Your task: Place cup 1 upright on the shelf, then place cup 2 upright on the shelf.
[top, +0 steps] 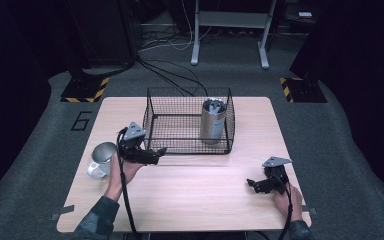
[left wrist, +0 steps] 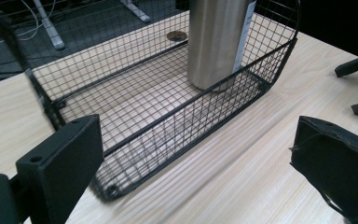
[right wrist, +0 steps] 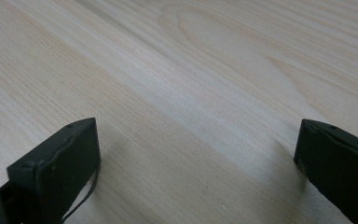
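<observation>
Left tongs gape wide and empty, just at the seven o'clock corner of one black wire basket. Right tongs also stand wide, holding nothing, over bare worktop. One brushed-steel flask stands upright inside the basket's three o'clock end. One grey cup lies at nine o'clock.
</observation>
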